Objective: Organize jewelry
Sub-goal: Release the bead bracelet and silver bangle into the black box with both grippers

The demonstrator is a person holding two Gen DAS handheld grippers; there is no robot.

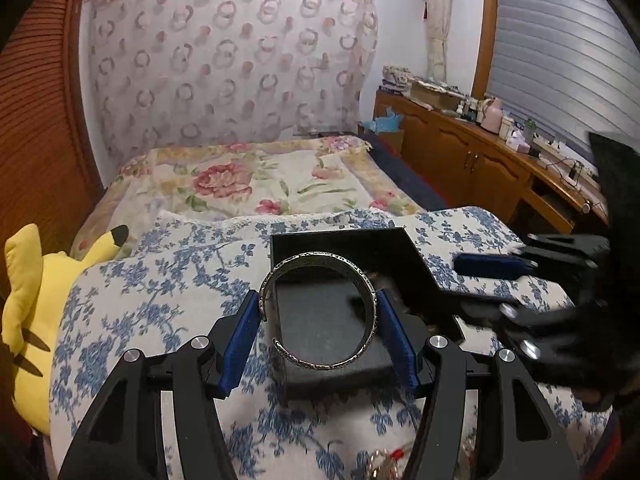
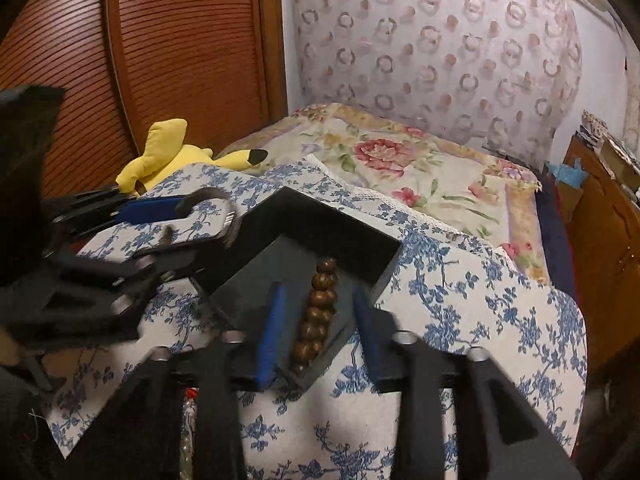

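Observation:
My left gripper point(image 1: 320, 330) is shut on a silver engraved open bangle point(image 1: 362, 344), its blue pads pressing the bangle's two sides. It holds the bangle just above a black box point(image 1: 340, 242) with a dark grey lining. From the right wrist view, a brown wooden bead bracelet point(image 2: 318, 312) rests edge-on in that box point(image 2: 320, 216), between the blue pads of my right gripper point(image 2: 320, 330). The pads stand clear of the beads on both sides, so that gripper is open. The left gripper point(image 2: 176, 232) with the bangle shows blurred at the left.
The box sits on a blue-flowered cloth point(image 1: 160, 300) over the bed. A yellow plush toy point(image 1: 28, 312) lies at the left edge. A wooden sideboard point(image 1: 460, 148) crowded with small items runs along the right wall. Loose jewelry point(image 1: 384, 460) lies near the bottom edge.

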